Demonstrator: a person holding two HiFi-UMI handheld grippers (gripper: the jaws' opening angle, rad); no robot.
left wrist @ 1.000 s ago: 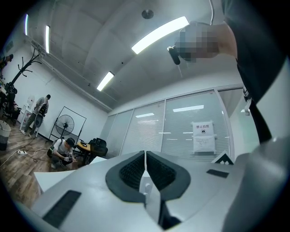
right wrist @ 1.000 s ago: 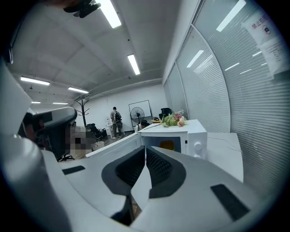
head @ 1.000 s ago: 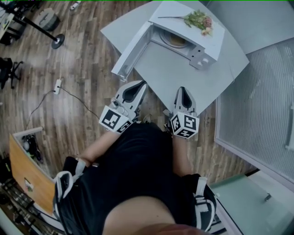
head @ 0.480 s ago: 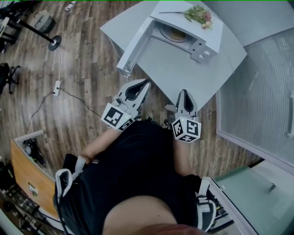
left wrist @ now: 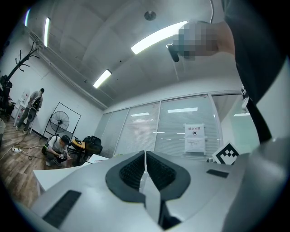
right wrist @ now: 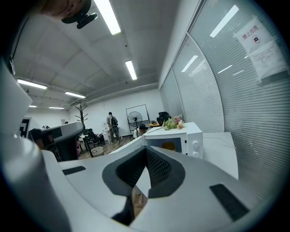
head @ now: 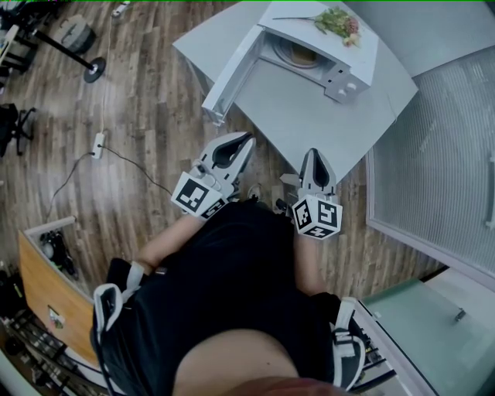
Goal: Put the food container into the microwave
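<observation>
A small yellowish food container (head: 298,54) appears to sit inside the cavity of the white box-shaped microwave (head: 344,81). From the head view it is only a tan, rounded patch on the oven floor, and in the right gripper view an orange-yellow shape behind the opening, so its exact form is too small to tell. The microwave's white door (head: 230,76) hangs wide open toward the near-left. A sprig of pink and green flowers (head: 338,23) lies on the oven's top. The oven stands at the far side of a pale grey desk (head: 309,124), whose near part is bare.

Neither tool holds anything. The left gripper (head: 244,141) is held over the brown plank floor (head: 147,116) just off the desk's near edge, and its dark ribbed fingers (left wrist: 131,170) are pressed together with nothing between them. The right gripper (head: 312,155) points at the desk's near edge, and its fingers (right wrist: 158,167) are likewise closed on nothing. Both are close to the person's body and well apart from the microwave.

Judged from this, the placing itself looks done. What may remain is swinging the door closed, though the task sentence does not ask for it.
</observation>
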